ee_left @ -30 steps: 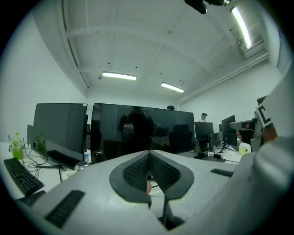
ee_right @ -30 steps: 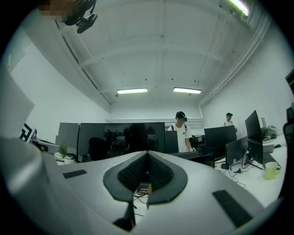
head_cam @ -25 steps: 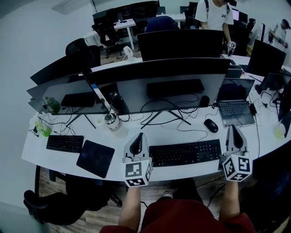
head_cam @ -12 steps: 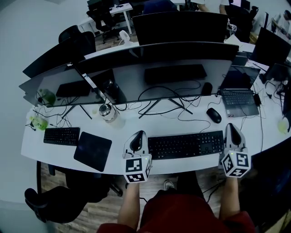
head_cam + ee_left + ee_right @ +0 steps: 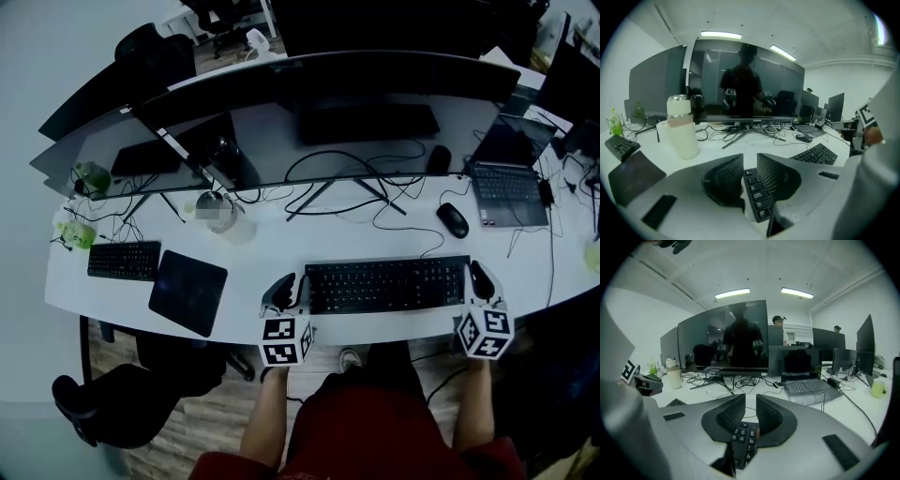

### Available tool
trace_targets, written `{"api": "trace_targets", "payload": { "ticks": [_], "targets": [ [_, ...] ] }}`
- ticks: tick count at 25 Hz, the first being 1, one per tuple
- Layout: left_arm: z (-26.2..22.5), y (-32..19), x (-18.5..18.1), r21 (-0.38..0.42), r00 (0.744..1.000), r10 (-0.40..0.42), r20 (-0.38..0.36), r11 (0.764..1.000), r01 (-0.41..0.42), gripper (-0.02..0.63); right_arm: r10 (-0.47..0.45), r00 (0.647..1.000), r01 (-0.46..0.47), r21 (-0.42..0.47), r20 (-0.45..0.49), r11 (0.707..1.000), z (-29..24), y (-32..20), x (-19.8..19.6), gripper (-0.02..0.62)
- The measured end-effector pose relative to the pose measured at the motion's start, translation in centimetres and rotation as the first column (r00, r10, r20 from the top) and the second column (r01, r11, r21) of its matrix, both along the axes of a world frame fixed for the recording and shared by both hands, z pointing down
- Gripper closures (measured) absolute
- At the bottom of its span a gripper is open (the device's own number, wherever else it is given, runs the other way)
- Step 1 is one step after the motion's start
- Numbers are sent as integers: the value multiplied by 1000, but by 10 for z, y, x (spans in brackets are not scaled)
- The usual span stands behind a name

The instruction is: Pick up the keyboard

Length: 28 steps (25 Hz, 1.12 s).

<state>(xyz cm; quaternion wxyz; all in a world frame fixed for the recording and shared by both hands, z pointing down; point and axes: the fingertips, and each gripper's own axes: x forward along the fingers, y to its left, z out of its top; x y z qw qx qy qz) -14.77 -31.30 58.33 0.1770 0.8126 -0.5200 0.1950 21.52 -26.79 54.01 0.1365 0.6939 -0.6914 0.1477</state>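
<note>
Along the front edge of the white desk (image 5: 272, 251), at its middle, the black keyboard (image 5: 386, 284) lies flat in front of you, with its cable running back toward the curved monitor (image 5: 328, 131). You have the left gripper (image 5: 284, 292) at the keyboard's left end and the right gripper (image 5: 480, 281) at its right end, so the approach looks done on both sides.

The left gripper view shows its jaws standing a narrow gap apart. The end column of keys shows in that gap and under the right-hand jaw, and nothing is visibly clamped. The right gripper view shows the same on the other side: a narrow gap, with the end keys in it and below it. You cannot tell from either view whether the pads touch the keyboard's edge.

The keyboard appears to rest fully on the desk, so the grasp and the lift are yet to do. As a judgement, you need a firm hold at both ends and an even rise, minding the cable. The mouse (image 5: 452, 219) near the back right and the dark mouse pad (image 5: 187, 292) toward the left end are well clear.
</note>
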Motion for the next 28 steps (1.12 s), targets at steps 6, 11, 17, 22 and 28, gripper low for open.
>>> {"api": "trace_targets", "payload": {
  "ticks": [6,11,17,22,28],
  "targets": [
    [45,14,-1,-140,1000,10,-11,990,-11,484,-13,999,18,-145,34,989,53,5,10,455],
    [68,16,3,-224,999,29,-22,974,-33,434,-22,998,33,-235,52,972,85,5,21,376],
    [86,18,10,-293,998,56,-32,954,-63,391,26,992,21,-371,122,928,121,14,39,292],
    [94,20,14,-349,997,46,-67,935,-67,360,4,980,85,-437,199,895,141,16,39,261],
    [103,19,25,-397,991,55,-119,912,-99,342,-31,965,150,-453,260,879,144,11,34,258]
  ]
}}
